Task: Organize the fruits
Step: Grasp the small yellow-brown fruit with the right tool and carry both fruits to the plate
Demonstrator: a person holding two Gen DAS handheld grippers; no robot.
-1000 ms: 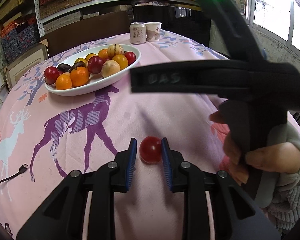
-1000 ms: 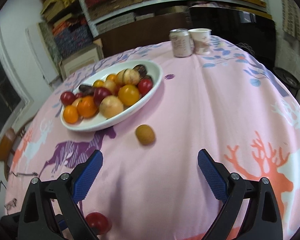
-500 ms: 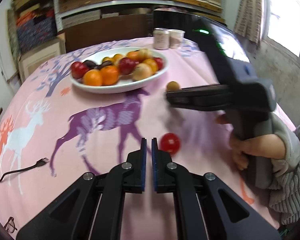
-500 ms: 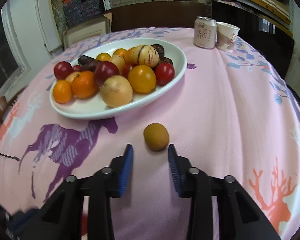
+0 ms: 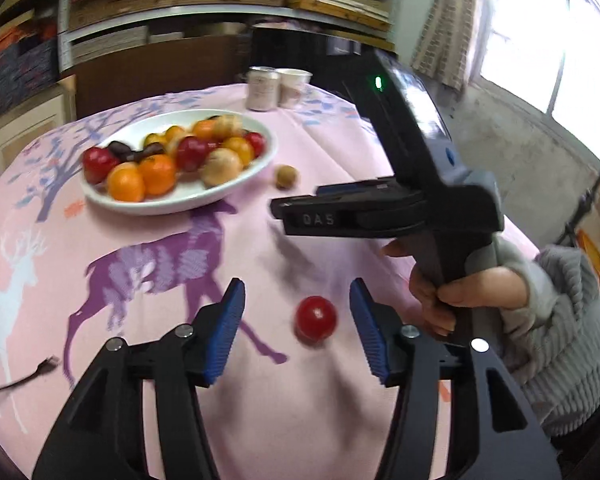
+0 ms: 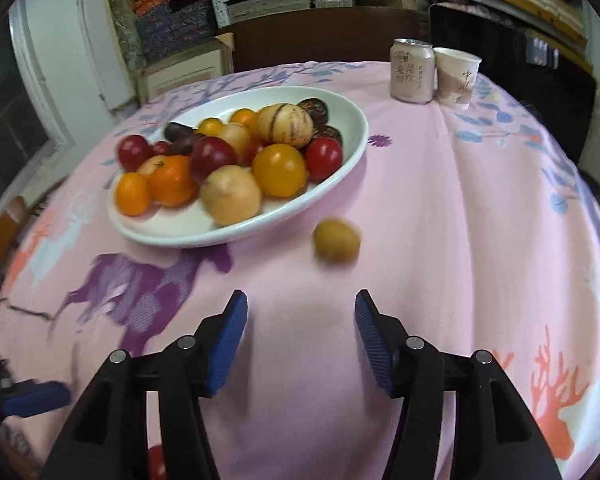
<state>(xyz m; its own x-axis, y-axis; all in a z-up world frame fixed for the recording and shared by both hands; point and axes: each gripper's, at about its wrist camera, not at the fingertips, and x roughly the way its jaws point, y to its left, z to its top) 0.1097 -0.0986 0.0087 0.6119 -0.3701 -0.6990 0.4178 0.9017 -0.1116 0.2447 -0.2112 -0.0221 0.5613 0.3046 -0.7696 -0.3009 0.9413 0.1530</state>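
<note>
Now, left gripper: jaws just opening, tomato loose between (untouched).
Right gripper: jaws just opening, empty; brown fruit beyond, right of plate.

I see a white oval plate on the pink table, piled with fruit: oranges, red tomatoes or plums, a yellow-orange one, a pale striped melon-like one, a beige round one, some dark purple pieces. Two fruits lie loose on the cloth. A small tan-brown round fruit sits just beside the plate's near rim, apart from it, slightly blurred. A small red tomato lies nearer me, well apart from the plate, resting on the cloth between my left hand-held gripper's pads, nearer the right pad, touching neither.
</note>
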